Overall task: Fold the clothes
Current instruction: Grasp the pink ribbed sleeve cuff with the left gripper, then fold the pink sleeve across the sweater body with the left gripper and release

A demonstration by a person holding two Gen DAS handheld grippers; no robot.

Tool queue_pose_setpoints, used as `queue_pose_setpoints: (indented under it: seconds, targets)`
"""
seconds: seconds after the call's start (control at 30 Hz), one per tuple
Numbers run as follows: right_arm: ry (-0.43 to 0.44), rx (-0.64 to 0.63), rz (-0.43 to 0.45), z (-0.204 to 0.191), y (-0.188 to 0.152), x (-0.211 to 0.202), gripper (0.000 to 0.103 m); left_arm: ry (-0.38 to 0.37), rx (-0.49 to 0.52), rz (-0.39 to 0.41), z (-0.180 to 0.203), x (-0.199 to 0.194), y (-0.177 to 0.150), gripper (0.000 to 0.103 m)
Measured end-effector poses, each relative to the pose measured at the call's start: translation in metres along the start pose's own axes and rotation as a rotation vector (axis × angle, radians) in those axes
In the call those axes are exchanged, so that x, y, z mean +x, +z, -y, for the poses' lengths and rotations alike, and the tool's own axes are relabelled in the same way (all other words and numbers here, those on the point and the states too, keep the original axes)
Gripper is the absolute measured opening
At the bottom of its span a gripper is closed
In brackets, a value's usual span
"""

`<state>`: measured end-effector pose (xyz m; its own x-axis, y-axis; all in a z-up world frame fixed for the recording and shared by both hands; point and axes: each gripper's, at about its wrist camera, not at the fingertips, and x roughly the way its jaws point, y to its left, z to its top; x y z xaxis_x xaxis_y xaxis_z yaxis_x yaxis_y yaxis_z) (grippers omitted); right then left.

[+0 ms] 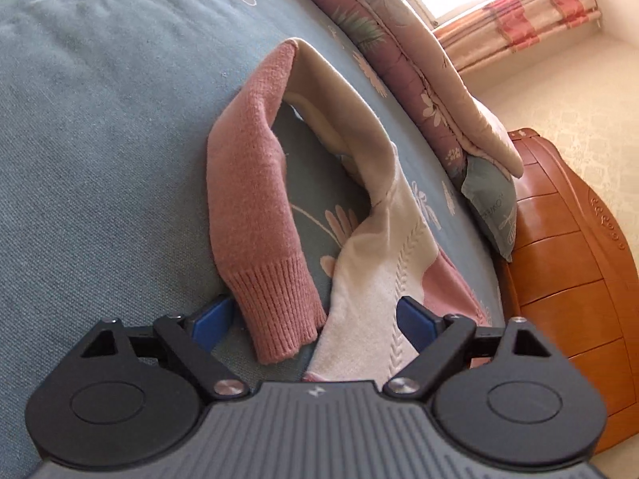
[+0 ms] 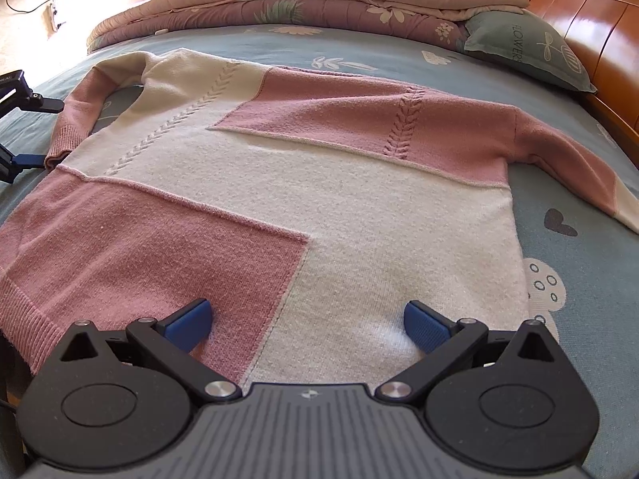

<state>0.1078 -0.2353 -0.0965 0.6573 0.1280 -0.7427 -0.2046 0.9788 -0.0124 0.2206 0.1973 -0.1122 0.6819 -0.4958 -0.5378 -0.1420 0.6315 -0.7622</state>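
A pink and cream knit sweater (image 2: 359, 207) lies spread flat on the blue floral bedsheet (image 2: 579, 279), with both sleeves out. Its left sleeve (image 1: 251, 183) bends in an arch, and the ribbed pink cuff (image 1: 275, 303) rests beside the cream body. My left gripper (image 1: 315, 319) stands open around that cuff and the sweater's side edge; its blue pads do not press on the knit. It also shows at the left edge of the right wrist view as the left gripper (image 2: 48, 131). My right gripper (image 2: 307, 325) hangs open over the sweater near its hem, with nothing gripped.
A folded floral quilt (image 2: 279, 4) lies along the far side of the bed, with a grey-green pillow (image 2: 527, 52) next to it. The wooden headboard (image 2: 591, 20) stands at the right. A curtained window (image 1: 519, 12) is beyond the bed.
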Motion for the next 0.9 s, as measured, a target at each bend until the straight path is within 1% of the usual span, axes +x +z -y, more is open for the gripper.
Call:
queue_pose_setpoints:
  seconds: [0.07,0.2,0.3,0.37,0.4,0.5,0.57,0.6,0.63,0.67,0.7,0.73,0.8,0.83,0.9]
  targets:
    - [-0.002,0.002,0.000,0.000,0.000,0.000,0.103,-0.024,-0.040,0.024,-0.006,0.006,0.009,0.088]
    - [-0.005,0.005,0.002,0.000,0.000,0.000,0.103,-0.055,-0.086,0.042,-0.010,0.010,0.008,0.087]
    - [-0.006,0.007,0.002,-0.001,0.000,0.000,0.103,-0.071,-0.064,0.021,-0.010,0.004,-0.007,0.080]
    - [-0.008,0.008,0.002,-0.001,0.000,0.001,0.103,-0.082,-0.037,0.004,-0.008,0.001,-0.016,0.080]
    - [-0.008,0.009,0.003,-0.001,0.001,0.001,0.103,-0.078,-0.034,0.004,-0.007,0.001,-0.015,0.080]
    - [-0.012,0.012,0.003,-0.001,0.001,0.002,0.103,-0.092,-0.102,0.053,-0.013,0.008,0.000,0.075]
    - [-0.013,0.014,0.005,-0.002,0.000,0.001,0.103,-0.119,-0.208,0.103,-0.022,0.012,0.006,0.071]
    - [-0.013,0.015,0.005,-0.002,0.000,0.001,0.103,-0.138,-0.245,0.116,-0.025,0.013,0.006,0.071]
    - [-0.014,0.015,0.004,-0.002,0.000,0.001,0.103,-0.157,-0.248,0.106,-0.024,0.015,0.003,0.071]
    - [-0.014,0.016,0.004,-0.002,0.000,0.001,0.103,-0.159,-0.227,0.083,-0.022,0.017,-0.002,0.068]
    - [-0.014,0.016,0.005,-0.002,0.000,0.001,0.103,-0.151,-0.201,0.059,-0.020,0.017,-0.008,0.058]
    - [-0.014,0.017,0.007,-0.002,0.000,0.001,0.103,-0.138,-0.170,0.035,-0.017,0.018,-0.013,0.055]
    - [-0.016,0.018,0.011,-0.002,-0.001,0.001,0.103,-0.104,-0.117,-0.001,-0.015,0.017,-0.020,0.039]
    - [-0.016,0.019,0.012,-0.002,-0.001,0.001,0.103,-0.092,-0.140,-0.001,-0.020,0.018,-0.019,0.034]
    - [-0.018,0.020,0.012,-0.002,-0.001,0.001,0.103,-0.077,-0.230,0.002,-0.032,0.021,-0.016,0.012]
